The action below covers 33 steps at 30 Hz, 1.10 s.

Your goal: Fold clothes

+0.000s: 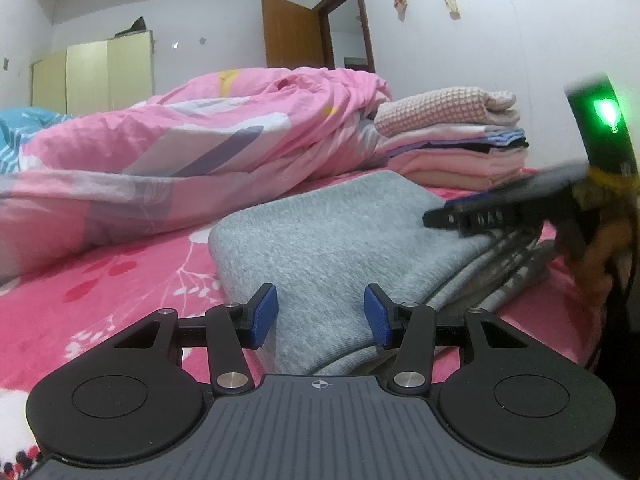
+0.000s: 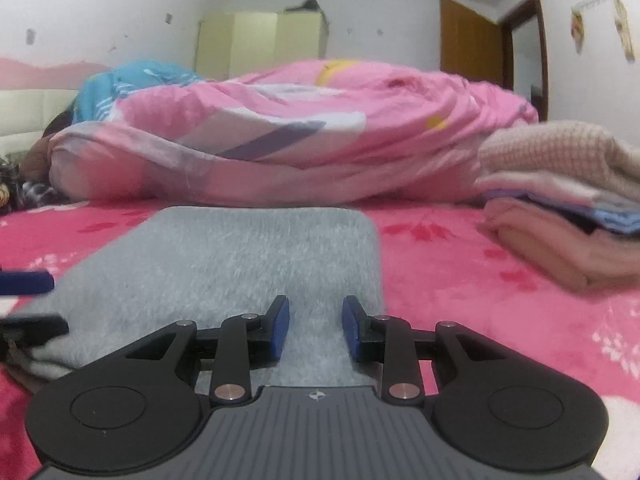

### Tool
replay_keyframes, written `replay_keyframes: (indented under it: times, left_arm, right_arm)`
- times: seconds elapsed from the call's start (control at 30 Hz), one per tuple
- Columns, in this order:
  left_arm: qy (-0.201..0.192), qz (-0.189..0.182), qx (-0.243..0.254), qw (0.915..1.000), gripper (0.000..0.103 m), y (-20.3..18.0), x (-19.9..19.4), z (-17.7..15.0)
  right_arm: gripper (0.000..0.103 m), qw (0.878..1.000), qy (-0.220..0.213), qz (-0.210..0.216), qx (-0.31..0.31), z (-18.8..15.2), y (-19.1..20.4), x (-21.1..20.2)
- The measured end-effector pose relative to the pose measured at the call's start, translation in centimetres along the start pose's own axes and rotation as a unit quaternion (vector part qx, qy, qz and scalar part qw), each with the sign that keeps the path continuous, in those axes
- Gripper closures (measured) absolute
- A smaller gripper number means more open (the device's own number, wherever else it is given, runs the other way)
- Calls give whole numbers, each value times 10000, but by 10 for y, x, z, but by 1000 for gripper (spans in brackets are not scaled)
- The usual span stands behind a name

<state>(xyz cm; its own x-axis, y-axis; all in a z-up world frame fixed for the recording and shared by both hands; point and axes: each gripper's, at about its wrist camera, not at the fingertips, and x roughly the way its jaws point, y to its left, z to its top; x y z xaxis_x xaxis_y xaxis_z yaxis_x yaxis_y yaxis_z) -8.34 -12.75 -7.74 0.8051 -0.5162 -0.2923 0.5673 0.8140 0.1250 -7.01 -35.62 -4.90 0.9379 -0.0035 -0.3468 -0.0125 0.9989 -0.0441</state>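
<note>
in the left wrist view, the left claw (image 1: 321,316) was held low over the near edge of the bed (image 1: 120,280), its blue pads parted wide and closed on nothing; the near corner of the grey garment (image 1: 320,240) lay between and just beyond them. the garment was seen as a compact, thick rectangle with rounded far corners, its layered edges stacked and showing along its right side. the right claw (image 1: 448,216) was seen from the side over that right portion, blurred, so its spread could not be told from here. a stack of folded clothes (image 1: 452,136) stood beyond, toward the far right of the bed, beside a crumpled pink quilt (image 1: 180,140).

in the right wrist view, the right claw (image 2: 316,326) was shown with a moderate gap between its pads, nothing gripped, the garment (image 2: 240,256) lying flat beneath and ahead of it. the garment's top face looked fuzzy and smooth, without loose sleeves or trailing ends in sight. the folded stack (image 2: 560,208) sat well apart at the right.

the garment was judged to lie already folded. the scene would fit either a last fold just released or a bundle about to be carried to the stack; which one could not be settled. any lift would call for both claws to be closed on all layers together, lest the folds slip open.
</note>
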Motion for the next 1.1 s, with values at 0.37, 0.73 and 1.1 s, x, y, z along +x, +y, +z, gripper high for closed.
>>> replay_keyframes:
  times: [0.37, 0.73, 1.1]
  left_arm:
    - [-35, -57, -93, 9999, 55, 1, 0, -3]
    - [-119, -162, -189, 9996, 55, 4, 0, -6]
    - [-189, -221, -257, 9992, 55, 6, -3, -10]
  right_arm:
    - [72, 9980, 452, 298, 322, 80, -13, 62]
    - [73, 9897, 1357, 186, 410, 85, -20, 100]
    - [73, 9854, 1661, 41, 372, 95, -12, 125]
